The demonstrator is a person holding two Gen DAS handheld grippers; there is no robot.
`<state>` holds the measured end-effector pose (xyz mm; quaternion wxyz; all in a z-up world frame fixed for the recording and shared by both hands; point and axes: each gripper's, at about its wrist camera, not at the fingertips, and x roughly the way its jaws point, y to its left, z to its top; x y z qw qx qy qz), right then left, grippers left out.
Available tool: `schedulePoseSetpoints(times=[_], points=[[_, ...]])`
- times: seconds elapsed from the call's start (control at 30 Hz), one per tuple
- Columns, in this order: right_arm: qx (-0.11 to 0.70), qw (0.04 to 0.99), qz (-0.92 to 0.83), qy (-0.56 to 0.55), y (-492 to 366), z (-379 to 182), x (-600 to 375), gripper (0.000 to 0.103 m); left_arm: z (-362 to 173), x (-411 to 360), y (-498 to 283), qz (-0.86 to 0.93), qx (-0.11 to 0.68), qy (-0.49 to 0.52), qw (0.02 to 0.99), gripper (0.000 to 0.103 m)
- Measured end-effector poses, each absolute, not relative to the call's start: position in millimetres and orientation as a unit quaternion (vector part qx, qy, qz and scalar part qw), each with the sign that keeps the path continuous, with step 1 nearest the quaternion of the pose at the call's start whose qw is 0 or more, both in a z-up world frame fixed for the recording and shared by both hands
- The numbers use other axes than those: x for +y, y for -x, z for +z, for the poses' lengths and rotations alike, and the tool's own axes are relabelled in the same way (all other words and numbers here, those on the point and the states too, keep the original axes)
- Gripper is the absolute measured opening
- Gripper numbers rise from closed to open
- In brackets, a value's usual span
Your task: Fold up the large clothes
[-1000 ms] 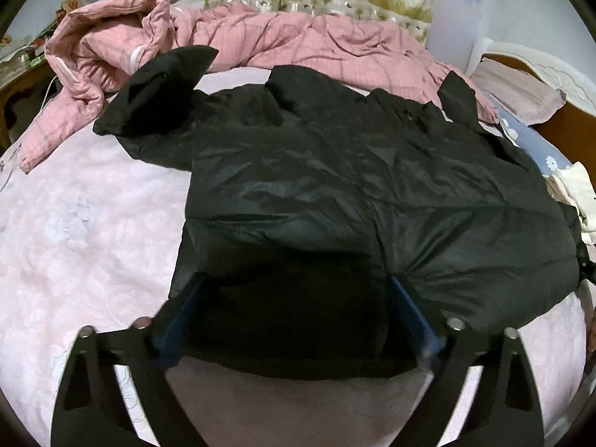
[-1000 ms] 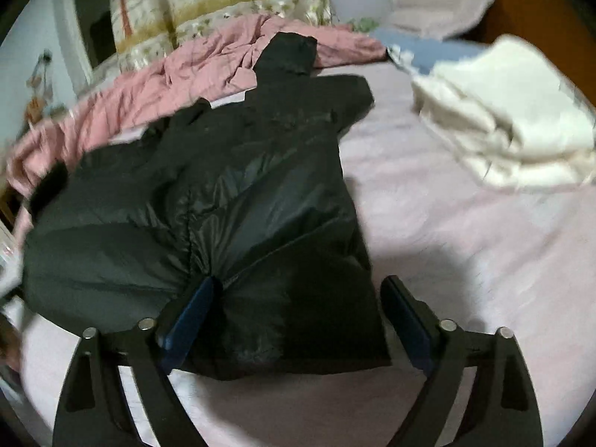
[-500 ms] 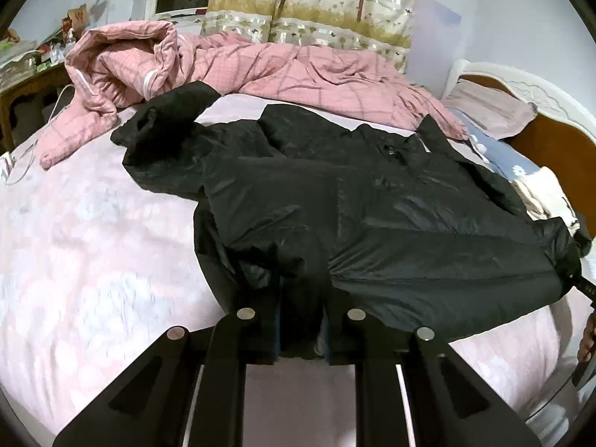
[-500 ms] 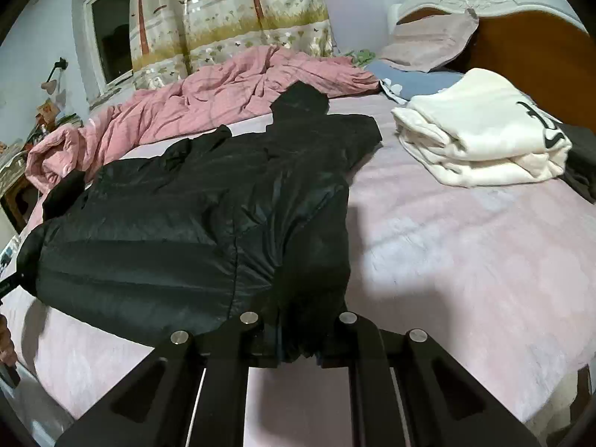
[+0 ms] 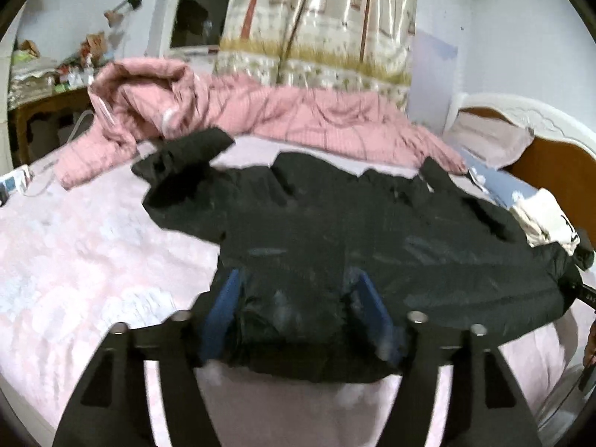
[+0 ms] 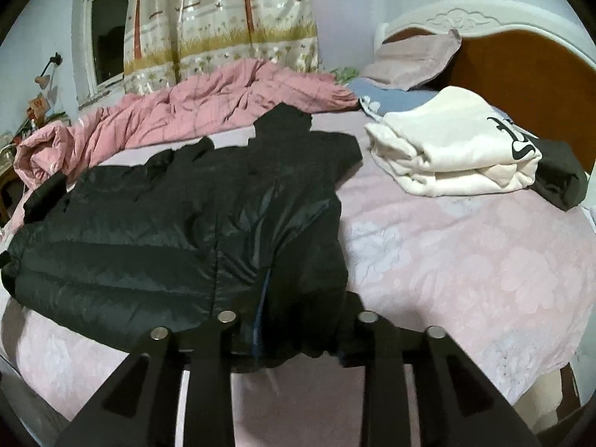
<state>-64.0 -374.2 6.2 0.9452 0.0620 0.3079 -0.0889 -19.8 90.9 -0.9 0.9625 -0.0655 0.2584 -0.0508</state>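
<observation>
A black puffer jacket (image 5: 372,238) lies spread flat on a bed covered with a pink flowered sheet (image 5: 82,260). Its hem is at the near edge of the bed, and its collar and hood point toward the far side.

On the far left of the left wrist view is a wooden side table (image 5: 41,111) with small things on it. Next comes a bunched-up pink quilt (image 5: 238,111), which runs along the far side of the bed behind the jacket. A curtain with trees on it (image 5: 320,26) hangs behind the quilt.

The left gripper (image 5: 298,320) is at the jacket's hem, near its left corner. Its jaws are opening. The hem sits between the blue pads (image 5: 223,309), and there is a gap beside each pad.

The right gripper (image 6: 298,320) is at the hem near the jacket's right corner. Its jaws are opening too. The black cloth bunches up between them and hides the pads, so I cannot tell if they press on it.

To the right of the jacket, well apart from it, lies a folded white sweatshirt (image 6: 450,145). A folded dark cloth (image 6: 558,175) lies just beside it. Behind them are a pillow (image 6: 413,59) and the wooden headboard (image 6: 521,63).
</observation>
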Motion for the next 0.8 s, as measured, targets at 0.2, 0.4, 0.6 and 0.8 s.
schedulePoseSetpoints(times=[0.2, 0.4, 0.6, 0.8], points=[[0.259, 0.955, -0.086, -0.119, 78, 20, -392, 0.072, 3, 83, 23, -0.055, 0.241, 0.046, 0.968, 0.074], [0.268, 0.955, -0.081, -0.099, 74, 17, -387, 0.073, -4, 77, 18, -0.050, 0.258, 0.028, 0.964, 0.072], [0.204, 0.975, -0.053, -0.076, 83, 33, -370, 0.080, 3, 72, 23, -0.057, 0.230, 0.008, 0.972, 0.072], [0.207, 0.975, -0.012, -0.083, 56, 35, -358, 0.082, 3, 69, 10, -0.046, 0.231, 0.000, 0.972, 0.069]])
